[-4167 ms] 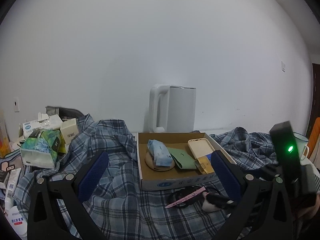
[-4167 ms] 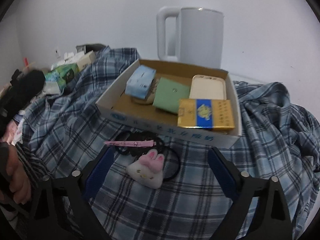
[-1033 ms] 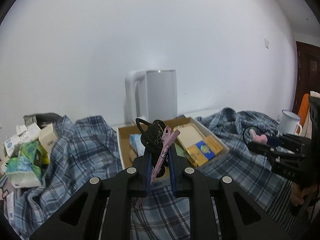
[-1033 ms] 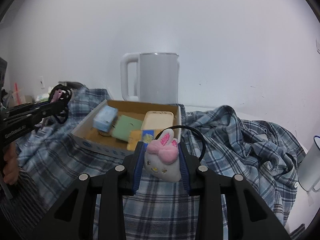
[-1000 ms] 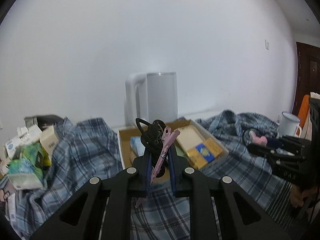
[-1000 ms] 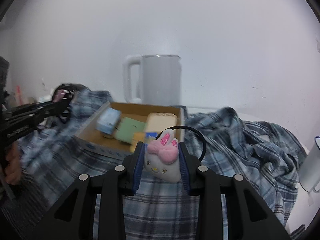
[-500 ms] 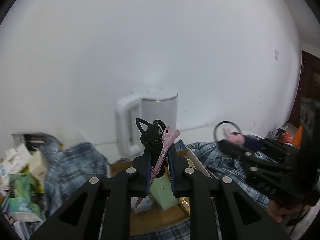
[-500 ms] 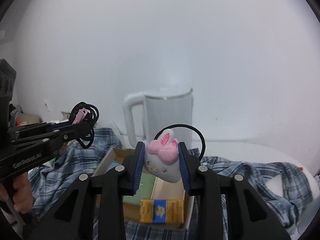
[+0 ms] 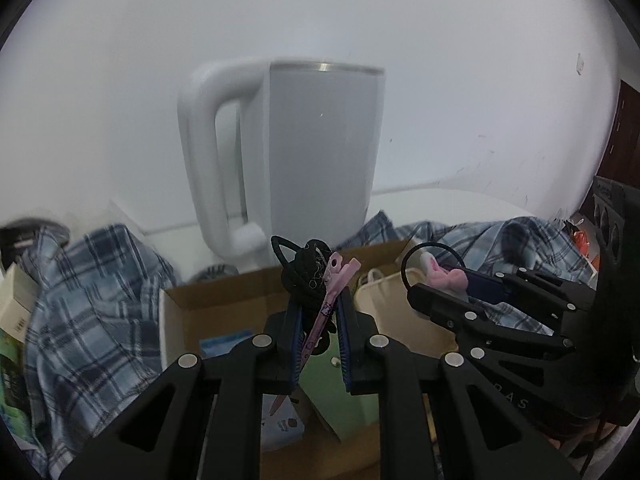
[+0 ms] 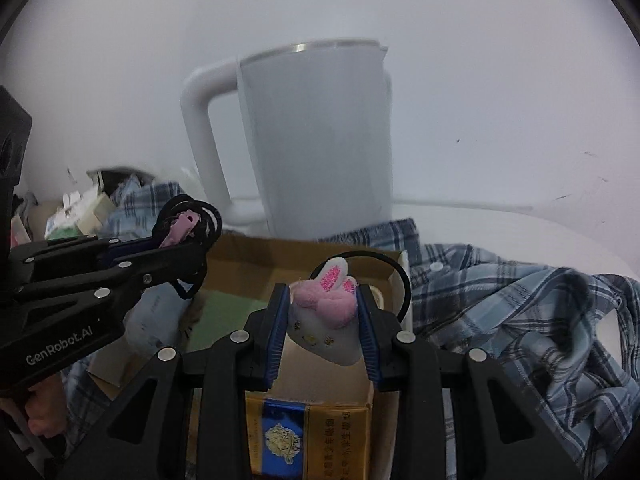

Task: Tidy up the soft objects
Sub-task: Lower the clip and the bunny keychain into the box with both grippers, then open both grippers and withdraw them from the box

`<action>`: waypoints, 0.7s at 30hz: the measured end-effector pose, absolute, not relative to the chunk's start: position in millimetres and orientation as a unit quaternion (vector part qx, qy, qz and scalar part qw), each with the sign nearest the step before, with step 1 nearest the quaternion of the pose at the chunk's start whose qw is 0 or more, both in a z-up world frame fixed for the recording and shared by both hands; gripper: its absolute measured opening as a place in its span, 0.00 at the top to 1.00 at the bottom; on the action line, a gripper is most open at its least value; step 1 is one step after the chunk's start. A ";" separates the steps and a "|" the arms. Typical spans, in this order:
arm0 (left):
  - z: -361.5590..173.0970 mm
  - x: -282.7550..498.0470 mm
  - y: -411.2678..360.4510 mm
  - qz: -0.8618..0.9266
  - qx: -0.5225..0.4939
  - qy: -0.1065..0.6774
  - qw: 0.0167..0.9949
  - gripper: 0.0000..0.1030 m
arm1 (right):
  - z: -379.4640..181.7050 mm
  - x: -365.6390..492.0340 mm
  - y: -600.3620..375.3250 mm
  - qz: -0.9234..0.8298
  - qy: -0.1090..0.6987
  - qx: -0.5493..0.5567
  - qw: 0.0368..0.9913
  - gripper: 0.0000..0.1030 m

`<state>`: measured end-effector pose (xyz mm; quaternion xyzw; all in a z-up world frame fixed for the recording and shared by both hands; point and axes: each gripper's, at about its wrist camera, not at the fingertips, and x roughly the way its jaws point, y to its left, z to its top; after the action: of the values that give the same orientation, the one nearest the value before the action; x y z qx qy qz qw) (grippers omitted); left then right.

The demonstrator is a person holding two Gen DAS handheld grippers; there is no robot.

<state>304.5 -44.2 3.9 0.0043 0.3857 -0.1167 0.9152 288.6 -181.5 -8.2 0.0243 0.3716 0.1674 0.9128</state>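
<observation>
Left wrist view: the left gripper [image 9: 318, 312] is clamped tight on a pink clip [image 9: 325, 308] and black hair ties [image 9: 306, 276] (tangled together) over the box [image 9: 216, 300] — the right gripper [image 10: 322, 316] squeezes a bunny plush [image 10: 326, 320] above the box's right edge.

It looks like a home: a white electric kettle [image 9: 320, 152] stands by a plain wall, with a checked shirt [image 10: 520, 304] lying crumpled beside it.

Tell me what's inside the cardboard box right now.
The cardboard box holds a gold packet, a green pouch, a cream case and a light blue pack. Both claws hide much of its floor.
</observation>
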 end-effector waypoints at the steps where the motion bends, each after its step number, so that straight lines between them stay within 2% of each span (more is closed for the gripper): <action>1: -0.4 306.6 -43.1 -0.117 0.003 0.389 0.914 0.84 | -11.0 289.7 -181.0 0.169 0.376 0.026 0.911 0.69; 11: -26.3 313.7 -32.9 -0.111 0.002 0.414 0.903 0.84 | -32.3 297.4 -179.7 0.167 0.401 0.022 0.900 0.67; 15: -27.1 315.2 -30.4 -0.107 0.001 0.414 0.904 0.84 | -34.3 298.1 -180.2 0.164 0.404 0.020 0.900 0.58; 17: -26.9 314.6 -31.2 -0.105 0.006 0.411 0.905 0.84 | -32.1 296.7 -181.7 0.157 0.398 0.019 0.904 0.57; 18: -27.1 313.7 -31.8 -0.105 0.008 0.408 0.907 0.84 | -30.2 295.9 -182.5 0.158 0.395 0.018 0.905 0.53; 19: -27.7 313.8 -32.2 -0.106 0.008 0.408 0.907 0.79 | -27.7 294.9 -183.5 0.159 0.391 0.017 0.906 0.46; 21: -28.9 314.0 -32.9 -0.111 0.002 0.410 0.905 0.51 | -21.1 291.2 -186.1 0.156 0.376 0.017 0.913 0.39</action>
<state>314.0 -32.9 -28.9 0.0022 0.4098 -0.1106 0.9055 291.2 -186.1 -21.1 0.0166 0.3761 0.1559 0.9132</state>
